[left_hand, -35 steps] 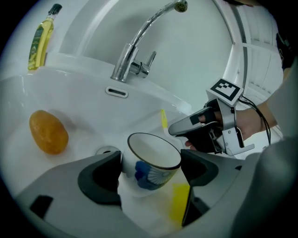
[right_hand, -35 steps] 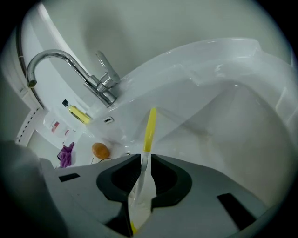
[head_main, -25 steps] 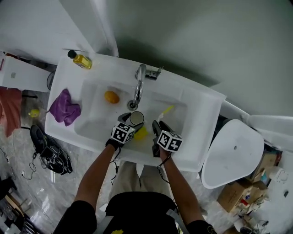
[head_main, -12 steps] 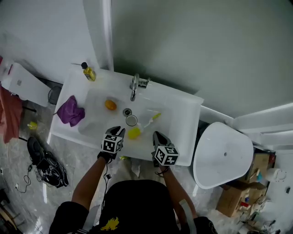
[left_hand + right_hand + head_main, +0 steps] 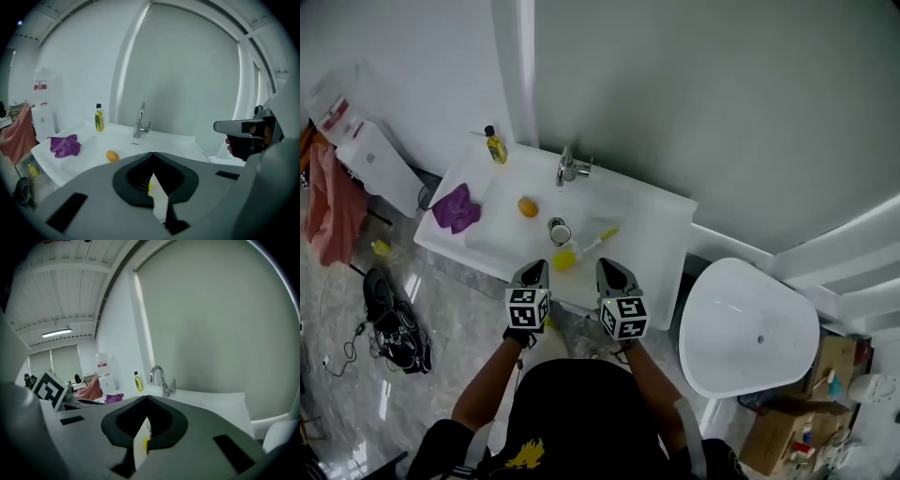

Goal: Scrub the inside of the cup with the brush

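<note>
Sink, head view: white sink (image 5: 664,223) straight ahead, faucet (image 5: 570,167) at the back.
Cup, head view: cup (image 5: 560,231) sits in the basin in front of the faucet, open end showing, nothing touching it.
Brush, head view: brush (image 5: 581,251) lies just beside the cup, yellow head toward the front edge.
Grippers, head view: left gripper (image 5: 534,268) and right gripper (image 5: 609,267) side by side in front of the sink, both clear of cup and brush.
Left gripper view: the 2 jaws are pressed together with nothing in them; purple cloth (image 5: 65,145) and bottle (image 5: 99,117) are on the sink's left.
Right gripper view: jaws closed too, empty.
</note>
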{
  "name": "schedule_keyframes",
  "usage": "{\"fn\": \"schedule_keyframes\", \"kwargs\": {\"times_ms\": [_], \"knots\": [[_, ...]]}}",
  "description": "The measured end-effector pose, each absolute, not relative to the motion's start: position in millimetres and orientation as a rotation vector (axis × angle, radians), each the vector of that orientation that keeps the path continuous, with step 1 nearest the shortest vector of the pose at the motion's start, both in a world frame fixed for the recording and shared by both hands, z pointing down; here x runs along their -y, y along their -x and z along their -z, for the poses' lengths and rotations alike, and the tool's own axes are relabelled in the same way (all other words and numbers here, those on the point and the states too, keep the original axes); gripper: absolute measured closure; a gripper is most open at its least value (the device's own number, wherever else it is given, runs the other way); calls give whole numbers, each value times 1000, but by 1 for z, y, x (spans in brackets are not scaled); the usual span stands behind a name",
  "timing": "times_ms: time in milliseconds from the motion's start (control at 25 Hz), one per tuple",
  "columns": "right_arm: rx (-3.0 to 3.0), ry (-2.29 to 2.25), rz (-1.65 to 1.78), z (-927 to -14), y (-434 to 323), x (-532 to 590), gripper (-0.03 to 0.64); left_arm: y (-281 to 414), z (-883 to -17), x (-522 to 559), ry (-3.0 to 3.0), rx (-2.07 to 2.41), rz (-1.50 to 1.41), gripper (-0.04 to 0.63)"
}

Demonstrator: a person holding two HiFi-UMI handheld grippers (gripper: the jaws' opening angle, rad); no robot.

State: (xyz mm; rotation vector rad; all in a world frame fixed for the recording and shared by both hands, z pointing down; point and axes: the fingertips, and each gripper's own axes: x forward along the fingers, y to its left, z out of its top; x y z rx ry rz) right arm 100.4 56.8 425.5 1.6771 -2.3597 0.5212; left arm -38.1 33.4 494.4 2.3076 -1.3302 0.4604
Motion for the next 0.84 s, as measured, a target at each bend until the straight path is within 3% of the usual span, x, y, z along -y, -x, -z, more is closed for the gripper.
{"fn": "schedule_keyframes", "kwargs": {"times_ms": [280, 520, 840], "knots": [[2474, -1621, -475, -401, -125, -139, 591, 5, -447, -139, -2349, 1479, -451, 578], [2539, -1631, -512, -395, -121, -186, 591, 36, -403, -210, -2434, 1817, -519, 578], [2553, -1682, -469, -367, -90, -232, 591, 62, -358, -255, -2557, 1730, -324, 578]]}}
